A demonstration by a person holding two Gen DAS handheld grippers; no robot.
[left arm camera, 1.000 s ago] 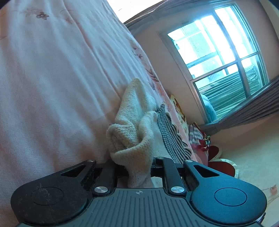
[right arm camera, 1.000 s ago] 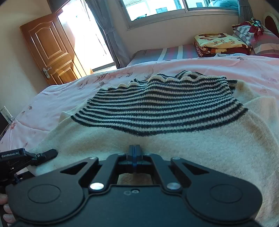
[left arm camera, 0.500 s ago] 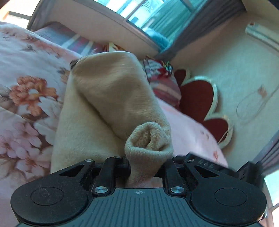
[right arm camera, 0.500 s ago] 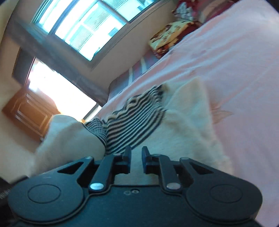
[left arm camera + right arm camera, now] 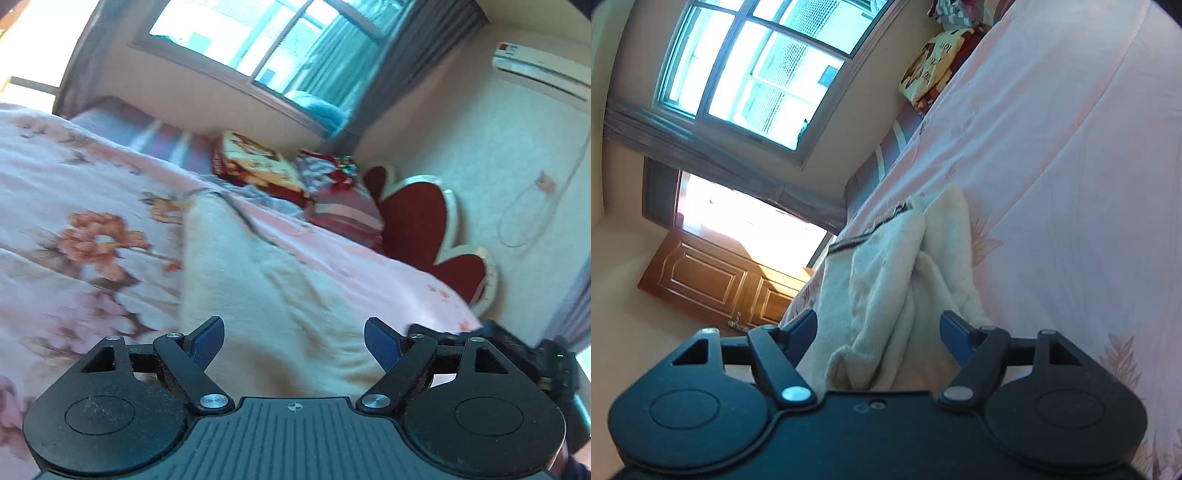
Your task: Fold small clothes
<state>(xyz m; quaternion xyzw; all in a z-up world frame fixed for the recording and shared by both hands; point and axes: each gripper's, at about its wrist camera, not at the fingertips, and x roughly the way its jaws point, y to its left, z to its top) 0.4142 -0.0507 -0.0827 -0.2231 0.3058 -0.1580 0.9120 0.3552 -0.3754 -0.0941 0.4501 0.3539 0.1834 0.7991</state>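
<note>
Left wrist view found the left gripper [image 5: 293, 341] spread wide over a cream garment [image 5: 266, 295] lying folded on the pink floral bedspread [image 5: 74, 229], stretching toward 11 o'clock; the right gripper [image 5: 877, 332] likewise gaped, gripping nothing, the garment [image 5: 886, 277] running toward 12 o'clock.

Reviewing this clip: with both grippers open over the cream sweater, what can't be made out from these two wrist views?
- Cream knitted sweater with dark stripes: motion-blurred in the left wrist view; stripes barely show.
- Its near edge: hidden behind the right gripper body in the right wrist view, so how neat the fold is stays unknown.
- Left gripper: whether its open jaws touch the cloth is unclear.
- Pink floral bedspread: cut off by frame edges.
</note>
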